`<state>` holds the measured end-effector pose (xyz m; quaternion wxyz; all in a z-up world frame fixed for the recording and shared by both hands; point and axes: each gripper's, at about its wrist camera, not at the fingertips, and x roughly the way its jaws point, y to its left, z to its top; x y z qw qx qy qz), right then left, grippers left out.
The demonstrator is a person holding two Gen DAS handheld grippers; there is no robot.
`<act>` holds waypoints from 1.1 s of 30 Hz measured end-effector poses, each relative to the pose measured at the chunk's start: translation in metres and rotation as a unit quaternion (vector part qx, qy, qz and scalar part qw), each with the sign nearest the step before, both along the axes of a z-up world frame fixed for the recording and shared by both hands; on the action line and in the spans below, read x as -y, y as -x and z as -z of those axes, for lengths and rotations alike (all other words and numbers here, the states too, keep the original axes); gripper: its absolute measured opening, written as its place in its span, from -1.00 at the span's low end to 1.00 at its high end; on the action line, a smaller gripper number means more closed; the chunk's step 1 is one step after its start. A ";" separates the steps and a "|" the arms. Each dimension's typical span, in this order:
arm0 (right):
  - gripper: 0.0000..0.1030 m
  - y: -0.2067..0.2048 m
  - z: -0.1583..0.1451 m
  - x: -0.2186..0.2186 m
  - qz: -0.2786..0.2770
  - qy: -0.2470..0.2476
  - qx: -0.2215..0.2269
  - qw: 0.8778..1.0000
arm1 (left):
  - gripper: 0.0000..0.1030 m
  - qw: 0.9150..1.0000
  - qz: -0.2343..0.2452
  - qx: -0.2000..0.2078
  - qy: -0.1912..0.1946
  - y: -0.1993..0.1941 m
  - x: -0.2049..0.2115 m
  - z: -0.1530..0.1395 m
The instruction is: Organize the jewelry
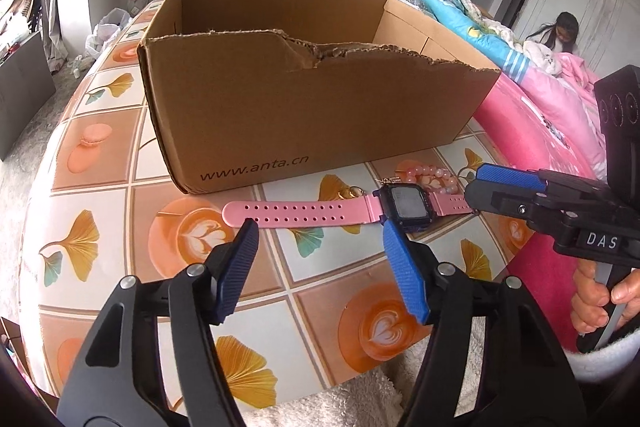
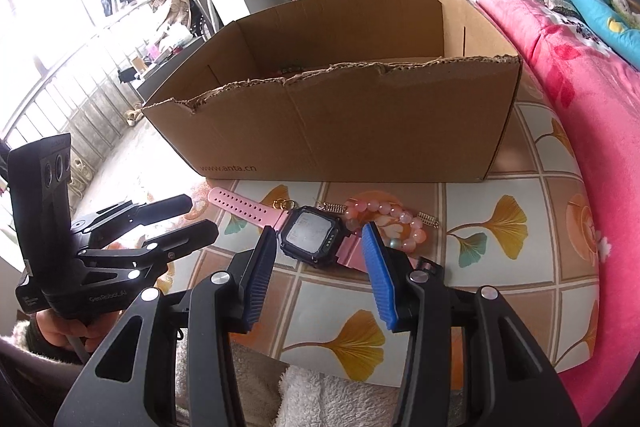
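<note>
A pink-strapped watch (image 1: 406, 206) with a black square face lies flat on the tiled tablecloth, in front of the cardboard box (image 1: 304, 115). It also shows in the right wrist view (image 2: 310, 235). A pink bead bracelet (image 2: 394, 223) and small gold rings (image 2: 283, 204) lie just behind it. My left gripper (image 1: 318, 231) is open, just in front of the strap. My right gripper (image 2: 320, 237) is open, its fingers straddling the watch face and near strap. The right gripper also shows in the left wrist view (image 1: 486, 183), by the watch's right strap.
The open cardboard box (image 2: 340, 131) has a torn front rim; its floor is hidden. A pink blanket (image 2: 580, 115) borders the table on the right. A person (image 1: 560, 35) sits far right. The table's near edge (image 2: 344, 371) is close, with white fleece below it.
</note>
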<state>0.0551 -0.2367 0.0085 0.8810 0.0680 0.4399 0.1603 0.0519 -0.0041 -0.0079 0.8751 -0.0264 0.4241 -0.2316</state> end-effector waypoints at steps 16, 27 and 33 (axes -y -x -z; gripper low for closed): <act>-0.17 -0.010 0.028 -0.040 -0.060 0.057 0.018 0.996 | 0.09 0.997 -0.055 -0.046 0.000 -0.042 -0.016 0.020; -0.17 -0.009 0.030 -0.032 -0.081 0.044 0.026 0.995 | 0.20 0.992 -0.081 -0.083 0.043 -0.050 -0.019 0.020; -0.17 -0.011 0.030 -0.028 -0.088 0.037 0.027 0.995 | 0.32 0.992 -0.067 -0.092 0.048 -0.049 -0.014 0.020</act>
